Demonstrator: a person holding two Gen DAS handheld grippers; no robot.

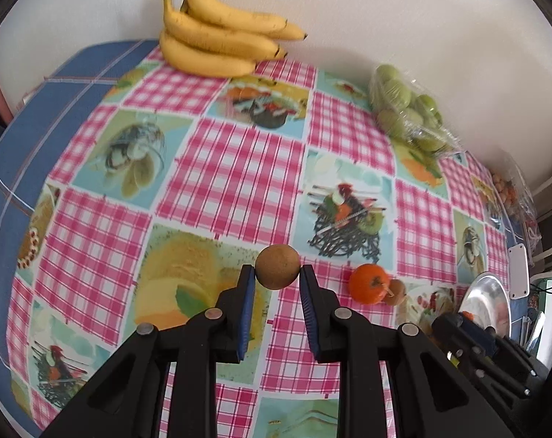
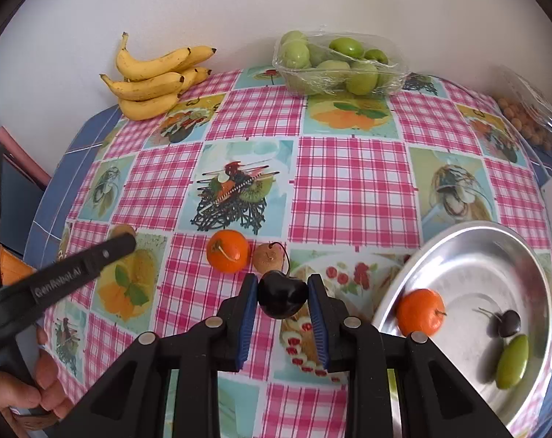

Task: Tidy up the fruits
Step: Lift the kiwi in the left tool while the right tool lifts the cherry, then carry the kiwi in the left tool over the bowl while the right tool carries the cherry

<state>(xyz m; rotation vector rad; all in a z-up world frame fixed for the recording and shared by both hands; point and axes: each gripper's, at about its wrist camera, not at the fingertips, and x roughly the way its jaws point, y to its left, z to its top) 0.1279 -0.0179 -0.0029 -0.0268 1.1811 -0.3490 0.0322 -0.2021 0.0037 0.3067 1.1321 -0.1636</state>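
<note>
Holding one fruit apiece, both tongs are mid-carry: the left tongs (image 1: 277, 273) are clenched on a small round brown fruit (image 1: 277, 266), low in the centre of the left wrist view, and the right tongs (image 2: 282, 294) grip a dark cherry (image 2: 282, 297) between their blue pads, low centre of the right wrist view, its thin stem curling upward. Both fruits appear lifted clear of the desk (image 2: 349, 182), so the picking seems done and the placing step is in hand. The next move, as I judge it, calls for swinging each fruit over the metal bowl (image 2: 531, 266) at the lower right of the right view and letting go only once it is inside the rim, low enough that the round fruit does not bounce out.

In the bowl already lie a tangerine (image 2: 420, 312), another dark cherry (image 2: 507, 323) and an oblong green fruit (image 2: 512, 361). Just beyond the right tongs, on the checked cloth, an orange tangerine (image 2: 227, 251) and a brown fruit (image 2: 267, 257) sit just beside each other, not yet sorted.

Farthest off, against the wall, a bunch of bananas (image 2: 155, 84) lies at the upper left and a wrapped tray of green fruits (image 2: 334, 65) at the upper centre
</note>
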